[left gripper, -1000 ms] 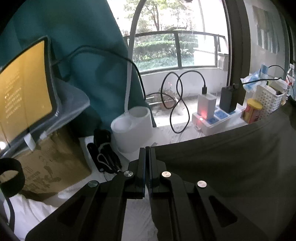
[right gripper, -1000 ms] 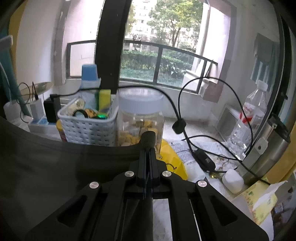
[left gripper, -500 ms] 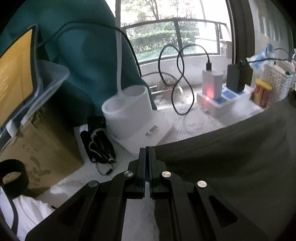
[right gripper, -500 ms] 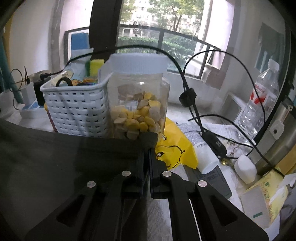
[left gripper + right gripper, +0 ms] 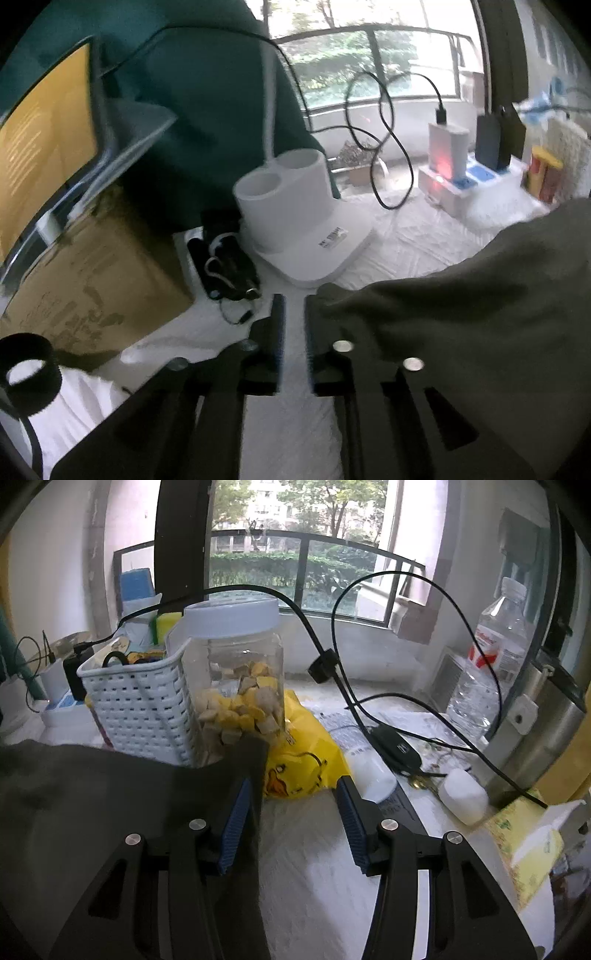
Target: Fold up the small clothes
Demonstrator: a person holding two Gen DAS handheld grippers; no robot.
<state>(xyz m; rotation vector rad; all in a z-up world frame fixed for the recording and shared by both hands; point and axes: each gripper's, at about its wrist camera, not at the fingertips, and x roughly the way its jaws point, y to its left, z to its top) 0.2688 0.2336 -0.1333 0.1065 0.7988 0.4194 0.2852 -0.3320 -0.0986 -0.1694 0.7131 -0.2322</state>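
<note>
Left gripper [image 5: 293,310]: my fingers are opening, a narrow gap between them with only white worktop cover showing in it; the dark cloth's corner lies over the right finger, no longer pinched.
Right gripper [image 5: 295,797]: my fingers are opening and stand fairly wide; the cloth's other corner drapes against the inside of the left blue pad [image 5: 234,827], while the right pad is bare.
Dark cloth [image 5: 461,314]: a grey-green garment, spread across the worktop from my left gripper's 3 o'clock side; in the right view it fills the 9 o'clock side [image 5: 92,805].
Worktop [image 5: 417,240]: covered in white sheeting.
Lamp base [image 5: 306,229]: white, with two cups, at 12 o'clock of the left gripper, just beyond the cloth's corner.
Cardboard box [image 5: 96,280]: at 10 o'clock in the left view.
Basket [image 5: 136,701]: white, at 11 o'clock of the right gripper, touching the jar.
Jar [image 5: 240,679]: clear, white lid, yellow chunks inside, at 12 o'clock behind the cloth's edge.
Yellow bag [image 5: 303,760]: just beyond the right fingers.
Water bottle [image 5: 487,664]: at 2 o'clock, well apart.
</note>
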